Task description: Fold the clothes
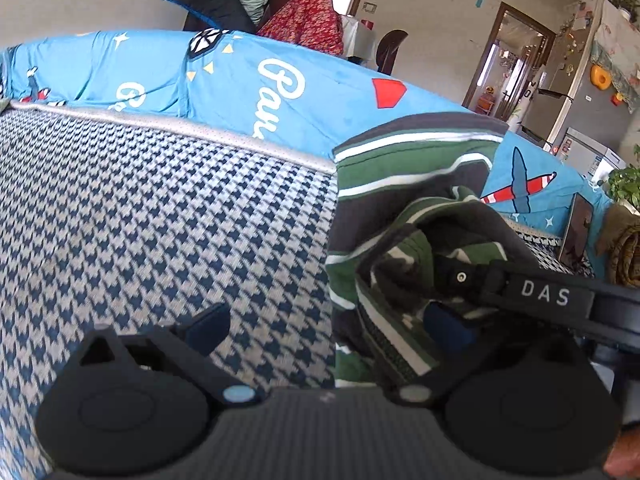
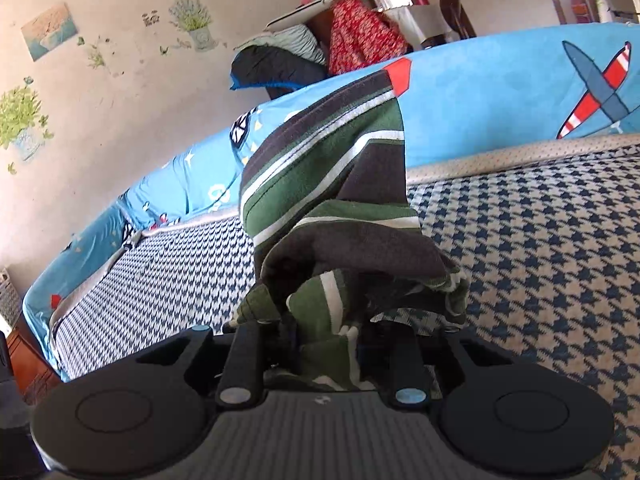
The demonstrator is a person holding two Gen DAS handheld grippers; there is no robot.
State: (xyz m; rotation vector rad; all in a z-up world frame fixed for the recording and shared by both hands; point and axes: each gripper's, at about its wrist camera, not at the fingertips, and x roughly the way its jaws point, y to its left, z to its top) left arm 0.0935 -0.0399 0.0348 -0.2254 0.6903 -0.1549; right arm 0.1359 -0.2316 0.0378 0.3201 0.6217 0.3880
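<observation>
Between your right gripper's pinched jaws hangs one striped garment; your left gripper gapes wide.

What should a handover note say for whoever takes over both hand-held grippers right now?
Right hand-held gripper: shut on a bunched edge of the green striped garment, lifting it off the houndstooth mattress.
Left hand-held gripper: open, holding nothing, beside the garment; the right one crosses its view.
Done: one grasp only; no fold visible.
Left: take a second edge with the left, spread the garment flat, fold it. The blue bedding lies behind.
</observation>
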